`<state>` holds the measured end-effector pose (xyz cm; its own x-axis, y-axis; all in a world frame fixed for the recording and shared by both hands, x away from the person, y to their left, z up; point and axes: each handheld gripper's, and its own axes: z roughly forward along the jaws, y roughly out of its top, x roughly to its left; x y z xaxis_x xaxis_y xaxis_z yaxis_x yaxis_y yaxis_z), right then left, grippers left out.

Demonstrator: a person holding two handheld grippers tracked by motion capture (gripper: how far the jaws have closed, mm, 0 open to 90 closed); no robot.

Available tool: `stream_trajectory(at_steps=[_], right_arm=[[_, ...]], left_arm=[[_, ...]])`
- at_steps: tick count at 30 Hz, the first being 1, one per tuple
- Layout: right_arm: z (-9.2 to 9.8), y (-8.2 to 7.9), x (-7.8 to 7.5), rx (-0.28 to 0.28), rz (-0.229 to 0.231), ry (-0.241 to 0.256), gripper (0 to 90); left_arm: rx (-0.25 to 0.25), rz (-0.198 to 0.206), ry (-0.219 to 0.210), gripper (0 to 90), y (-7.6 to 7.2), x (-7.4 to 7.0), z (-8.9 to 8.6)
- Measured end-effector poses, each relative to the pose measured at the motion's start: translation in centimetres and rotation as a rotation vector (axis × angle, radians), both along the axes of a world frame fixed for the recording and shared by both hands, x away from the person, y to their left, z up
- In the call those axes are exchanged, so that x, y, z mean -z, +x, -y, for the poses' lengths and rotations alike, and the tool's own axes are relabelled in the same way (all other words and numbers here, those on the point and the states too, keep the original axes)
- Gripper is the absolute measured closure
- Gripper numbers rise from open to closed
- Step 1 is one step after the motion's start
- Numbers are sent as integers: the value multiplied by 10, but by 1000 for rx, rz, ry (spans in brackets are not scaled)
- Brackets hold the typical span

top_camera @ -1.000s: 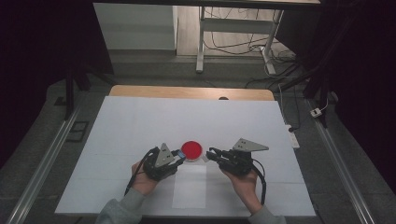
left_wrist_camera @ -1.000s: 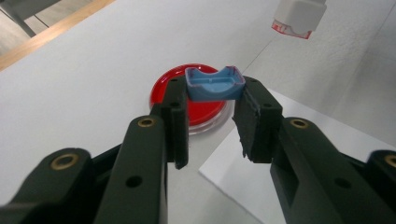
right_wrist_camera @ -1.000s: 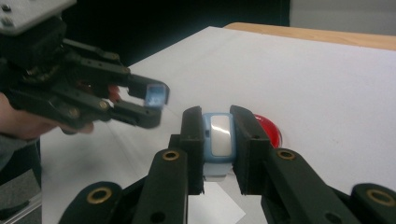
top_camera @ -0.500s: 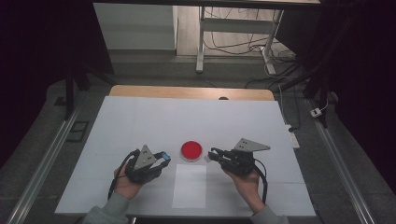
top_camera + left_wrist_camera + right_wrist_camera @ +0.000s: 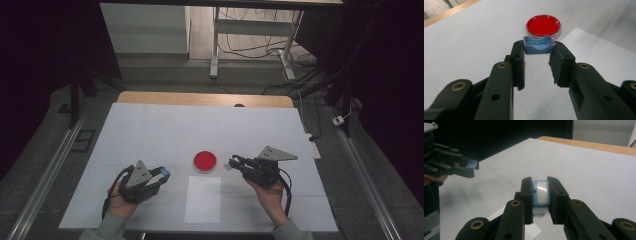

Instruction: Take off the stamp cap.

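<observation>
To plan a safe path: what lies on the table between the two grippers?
In the high view, the red dish lies between the left gripper and the right gripper, with the white paper sheet just nearer the person.

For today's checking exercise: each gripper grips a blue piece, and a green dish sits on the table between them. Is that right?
Not quite. The dish is red, not green, as the high view shows. The rest holds: the left gripper and right gripper each grip a blue piece.

red dish (image 5: 205, 161), blue cap (image 5: 539, 45), pale blue case (image 5: 540, 193), white paper sheet (image 5: 203, 199), black jaws
</observation>
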<state>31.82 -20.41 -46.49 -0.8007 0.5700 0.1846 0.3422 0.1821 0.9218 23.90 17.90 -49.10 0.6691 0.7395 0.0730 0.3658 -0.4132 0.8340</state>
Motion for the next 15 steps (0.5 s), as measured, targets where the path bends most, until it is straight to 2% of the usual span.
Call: stream_trajectory(at_steps=[8,15], right_arm=[[2,0,-1,6,5,-3,753],[2,0,-1,6,11,-7,753]], left_arm=[[-52,-6,-16,662,-13,1,-27],[-62,-16,-25,661,-16,2,-35]])
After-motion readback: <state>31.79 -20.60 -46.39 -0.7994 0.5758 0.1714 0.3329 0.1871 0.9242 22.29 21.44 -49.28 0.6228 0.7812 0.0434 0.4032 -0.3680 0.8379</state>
